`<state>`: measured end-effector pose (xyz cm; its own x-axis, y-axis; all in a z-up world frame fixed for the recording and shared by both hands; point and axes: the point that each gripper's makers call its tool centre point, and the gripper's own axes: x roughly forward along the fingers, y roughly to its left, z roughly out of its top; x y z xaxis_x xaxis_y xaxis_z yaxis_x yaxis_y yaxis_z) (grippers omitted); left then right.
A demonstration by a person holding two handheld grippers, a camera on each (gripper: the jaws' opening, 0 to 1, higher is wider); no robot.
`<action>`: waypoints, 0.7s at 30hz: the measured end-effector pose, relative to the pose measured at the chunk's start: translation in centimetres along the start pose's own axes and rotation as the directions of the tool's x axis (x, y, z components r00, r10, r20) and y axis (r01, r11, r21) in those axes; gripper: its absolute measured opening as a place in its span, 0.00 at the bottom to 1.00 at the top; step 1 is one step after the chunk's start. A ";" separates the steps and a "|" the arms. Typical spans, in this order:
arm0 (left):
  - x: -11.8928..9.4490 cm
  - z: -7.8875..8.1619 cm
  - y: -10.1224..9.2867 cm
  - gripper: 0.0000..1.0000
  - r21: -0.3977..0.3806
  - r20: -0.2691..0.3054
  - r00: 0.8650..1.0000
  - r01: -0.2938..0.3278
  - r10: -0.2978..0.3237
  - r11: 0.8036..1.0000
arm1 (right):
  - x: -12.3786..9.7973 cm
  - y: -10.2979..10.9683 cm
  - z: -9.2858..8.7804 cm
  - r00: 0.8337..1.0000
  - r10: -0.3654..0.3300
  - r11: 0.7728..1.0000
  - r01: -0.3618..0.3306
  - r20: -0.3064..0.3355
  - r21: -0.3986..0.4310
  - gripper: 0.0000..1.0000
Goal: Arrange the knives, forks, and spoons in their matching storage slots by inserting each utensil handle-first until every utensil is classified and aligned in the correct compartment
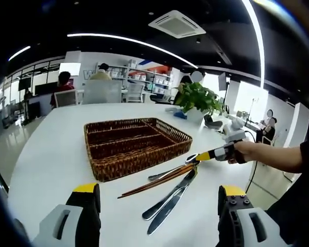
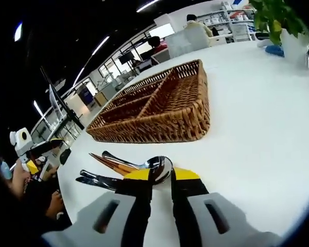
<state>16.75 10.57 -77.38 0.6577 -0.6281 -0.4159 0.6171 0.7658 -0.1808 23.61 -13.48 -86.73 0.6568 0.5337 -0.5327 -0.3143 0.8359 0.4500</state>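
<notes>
A broad white desk (image 1: 51,154) carries everything. Toward its middle sits a wicker tray (image 1: 136,144), divided into long compartments, all of which appear to hold nothing so far. Just beside the tray's near corner, toward the desk's near edge, the utensils are heaped in a loose fan: a pair of brown chopsticks (image 1: 154,184), two dark-handled knives (image 1: 170,201), and a spoon (image 2: 157,167) lying across them, with further metal pieces that cannot be told apart.

The first pick-up is judged to be in hand. The right gripper (image 2: 161,177) is set over the spoon's bowl with its jaws nearly closed around it; whether the spoon is truly clamped cannot be told. In the left gripper view the same tool (image 1: 205,155) is seen meeting the pile's far end. The left gripper (image 1: 159,193) is held spread wide above the desk's near edge, gripping nothing.

Next, a firm pinch on the spoon is called for, then a lift clear of the pile and a handle-first entry into one compartment.
</notes>
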 end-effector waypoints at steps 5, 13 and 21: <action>0.0 -0.1 -0.1 0.99 0.003 -0.004 1.000 0.002 -0.002 1.000 | 0.0 -0.2 0.0 1.000 -0.007 1.000 0.007 0.005 0.022 0.06; 0.1 -0.4 -0.4 0.98 0.006 -0.016 1.000 0.007 -0.007 1.000 | -1.0 0.4 1.0 0.998 0.008 0.998 -0.013 0.067 0.066 0.03; 0.4 -0.6 -0.8 0.98 0.012 -0.025 1.000 0.019 -0.019 1.000 | -2.0 1.8 3.2 0.988 0.057 0.997 -0.063 0.146 0.038 0.00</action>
<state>16.26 9.77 -77.91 0.6353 -0.6386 -0.4343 0.6345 0.7522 -0.1778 23.95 -13.44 -82.61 0.7308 0.5559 -0.3962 -0.3288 0.7953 0.5094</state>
